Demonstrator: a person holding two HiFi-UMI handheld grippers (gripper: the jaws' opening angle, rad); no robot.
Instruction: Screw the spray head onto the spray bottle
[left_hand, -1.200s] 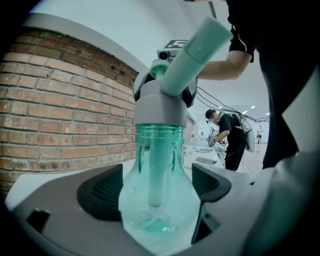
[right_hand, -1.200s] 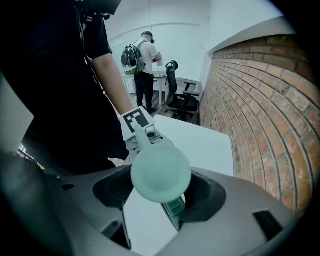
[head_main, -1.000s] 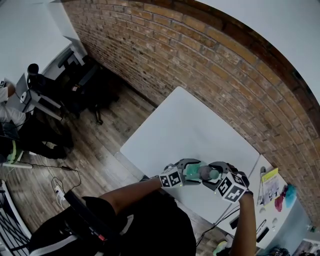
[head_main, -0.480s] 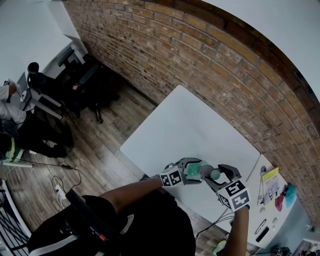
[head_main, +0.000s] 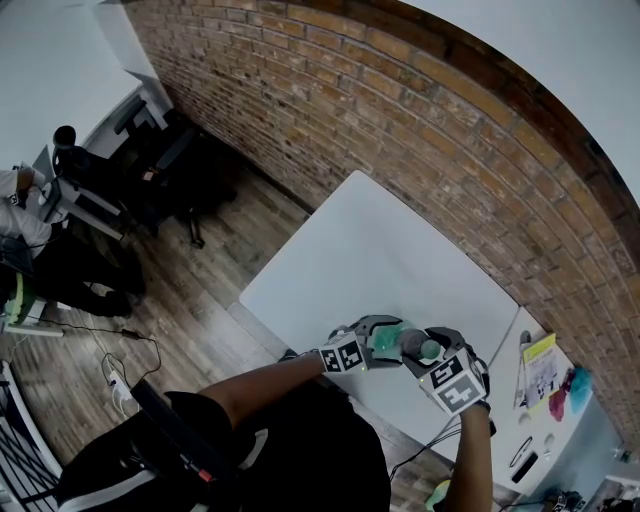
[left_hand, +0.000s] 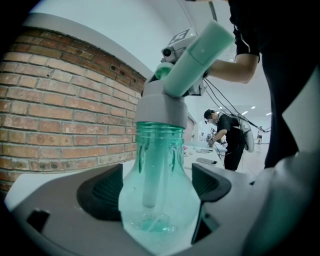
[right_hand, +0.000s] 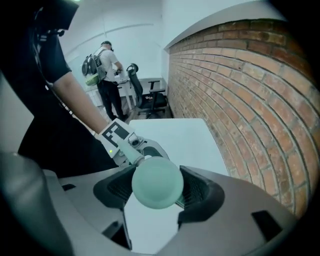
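A translucent green spray bottle (left_hand: 159, 200) stands upright between my left gripper's (left_hand: 160, 186) pads, which are shut on its body. Its grey collar (left_hand: 161, 107) and mint spray head (left_hand: 195, 55) rise above the jaws. In the head view the bottle (head_main: 386, 341) is held over the near edge of the white table (head_main: 380, 250). From the right, my right gripper (head_main: 423, 347) comes down steeply onto the spray head (head_main: 429, 349). In the right gripper view the head's rounded top (right_hand: 156, 182) fills the gap and both pads press on it. My left gripper (right_hand: 131, 145) shows behind it.
A brick wall (head_main: 400, 120) runs along the table's far side. A second table (head_main: 545, 400) at the right carries a yellow sheet and small items. Office chairs (head_main: 150, 160) and a person (head_main: 20, 210) are across the wooden floor at the left.
The right gripper has rolled about the spray head, its marker cube swinging down and then back toward the bottle. The left gripper and the bottle have stayed still.
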